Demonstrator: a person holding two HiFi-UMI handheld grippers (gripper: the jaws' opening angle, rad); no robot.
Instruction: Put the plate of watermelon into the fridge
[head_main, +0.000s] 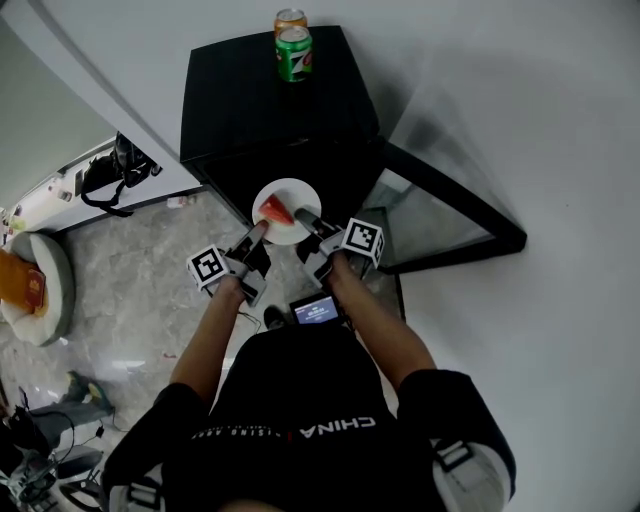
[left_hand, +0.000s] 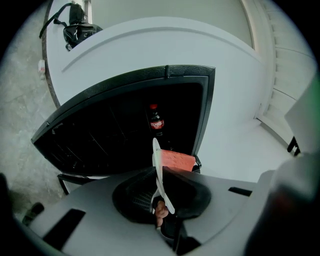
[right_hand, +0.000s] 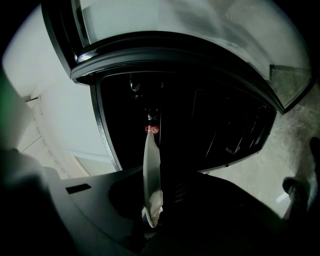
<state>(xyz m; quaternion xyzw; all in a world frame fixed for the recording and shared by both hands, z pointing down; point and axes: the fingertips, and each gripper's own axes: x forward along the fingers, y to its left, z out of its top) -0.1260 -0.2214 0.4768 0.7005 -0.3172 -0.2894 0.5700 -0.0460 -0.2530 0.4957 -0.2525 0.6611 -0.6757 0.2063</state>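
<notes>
A white plate (head_main: 292, 193) carrying a red watermelon slice (head_main: 275, 211) hangs level in front of the open black fridge (head_main: 270, 110). My left gripper (head_main: 258, 232) is shut on the plate's near-left rim, and my right gripper (head_main: 303, 215) is shut on its near-right rim. In the left gripper view the plate (left_hand: 159, 170) stands edge-on between the jaws of the left gripper (left_hand: 161, 200), with the watermelon (left_hand: 176, 160) to its right. In the right gripper view the plate (right_hand: 151, 165) is edge-on in the right gripper (right_hand: 152, 210). A cola bottle (left_hand: 156, 120) stands inside the dark fridge.
The fridge's glass door (head_main: 450, 215) is swung open to the right. A green can (head_main: 294, 52) and an orange can (head_main: 290, 18) stand on the fridge top. On the floor at left lie a black bag (head_main: 115, 170) and a round cushion (head_main: 40, 285).
</notes>
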